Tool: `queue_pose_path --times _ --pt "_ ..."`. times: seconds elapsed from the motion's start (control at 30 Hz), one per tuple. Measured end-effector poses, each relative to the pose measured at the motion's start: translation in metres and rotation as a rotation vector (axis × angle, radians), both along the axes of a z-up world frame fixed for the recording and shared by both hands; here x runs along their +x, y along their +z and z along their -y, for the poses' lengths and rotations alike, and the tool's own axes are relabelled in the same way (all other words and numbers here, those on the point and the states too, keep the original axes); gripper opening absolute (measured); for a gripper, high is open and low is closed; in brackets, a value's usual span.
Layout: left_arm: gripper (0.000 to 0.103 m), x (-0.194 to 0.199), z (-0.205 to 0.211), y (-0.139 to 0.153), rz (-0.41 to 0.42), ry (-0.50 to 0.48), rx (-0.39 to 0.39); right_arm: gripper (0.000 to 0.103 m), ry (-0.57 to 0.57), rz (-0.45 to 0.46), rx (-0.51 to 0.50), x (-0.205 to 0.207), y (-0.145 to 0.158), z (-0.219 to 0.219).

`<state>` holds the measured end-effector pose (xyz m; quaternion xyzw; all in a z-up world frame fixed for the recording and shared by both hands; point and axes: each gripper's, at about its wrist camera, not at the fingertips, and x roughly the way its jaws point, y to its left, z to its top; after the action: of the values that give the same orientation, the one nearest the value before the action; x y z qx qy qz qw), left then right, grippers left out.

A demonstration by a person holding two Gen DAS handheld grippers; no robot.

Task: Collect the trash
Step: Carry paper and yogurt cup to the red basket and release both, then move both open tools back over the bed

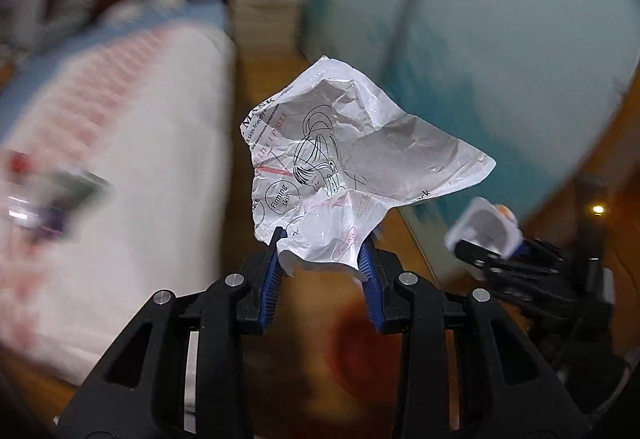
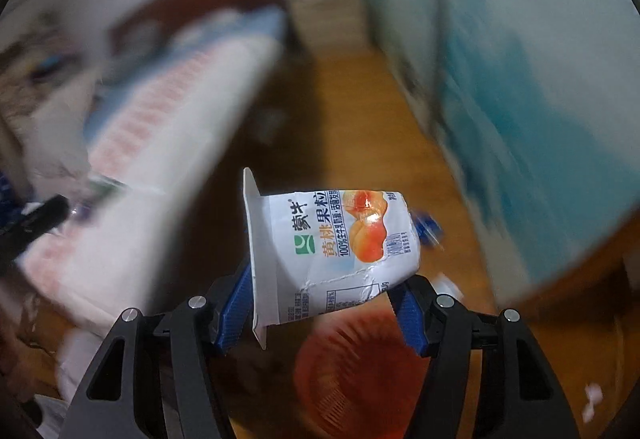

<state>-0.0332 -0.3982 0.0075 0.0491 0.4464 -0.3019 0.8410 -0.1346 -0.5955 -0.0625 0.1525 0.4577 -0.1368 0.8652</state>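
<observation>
My left gripper (image 1: pixel 324 255) is shut on a crumpled white face-mask wrapper (image 1: pixel 344 159) with black line drawings, held up in the air. My right gripper (image 2: pixel 324 303) is shut on a white peach yogurt cup (image 2: pixel 332 251), lying sideways with its rim to the left. The right gripper and its cup (image 1: pixel 486 227) also show at the right of the left wrist view. A red slatted basket (image 2: pixel 360 367) sits blurred on the floor right below the cup; it appears as a red blur (image 1: pixel 368 347) under the wrapper in the left wrist view.
A bed with a white and pink cover (image 1: pixel 132 159) runs along the left, also seen in the right wrist view (image 2: pixel 160 159). A pale blue wall or wardrobe (image 2: pixel 520 79) stands on the right. Wooden floor (image 2: pixel 360 111) lies between. A small blue scrap (image 2: pixel 428 227) lies on the floor.
</observation>
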Motion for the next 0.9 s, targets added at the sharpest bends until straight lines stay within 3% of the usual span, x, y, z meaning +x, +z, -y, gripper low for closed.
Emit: queue_pose_path --times 0.13,0.2,0.33,0.47,0.5,0.57,0.67,0.9 --pt "0.035 -0.010 0.071 -0.097 -0.241 -0.129 0.136 0.063 -0.094 -0.217 0.065 -0.031 -0.094 0.042" --pt "0.035 -0.019 0.096 -0.136 -0.326 -0.187 0.201 0.063 -0.124 -0.279 0.114 -0.043 -0.128 0.048" --pt "0.035 -0.040 0.123 -0.188 -0.448 -0.271 0.301 0.063 -0.141 -0.347 0.159 -0.055 -0.163 0.050" --pt "0.038 -0.037 0.123 -0.203 -0.482 -0.290 0.356 0.065 -0.145 -0.381 0.147 -0.053 -0.171 0.040" --pt "0.039 -0.034 0.121 -0.208 -0.500 -0.284 0.372 0.072 -0.143 -0.385 0.146 -0.053 -0.171 0.038" --pt "0.058 -0.030 0.124 -0.216 -0.539 -0.278 0.398 0.083 -0.144 -0.374 0.133 -0.047 -0.169 0.034" --pt "0.071 -0.033 0.124 -0.215 -0.556 -0.277 0.425 0.084 -0.145 -0.360 0.110 -0.051 -0.162 0.030" --pt "0.075 -0.032 0.121 -0.188 -0.495 -0.250 0.345 0.084 -0.150 -0.297 0.073 -0.040 -0.133 0.033"
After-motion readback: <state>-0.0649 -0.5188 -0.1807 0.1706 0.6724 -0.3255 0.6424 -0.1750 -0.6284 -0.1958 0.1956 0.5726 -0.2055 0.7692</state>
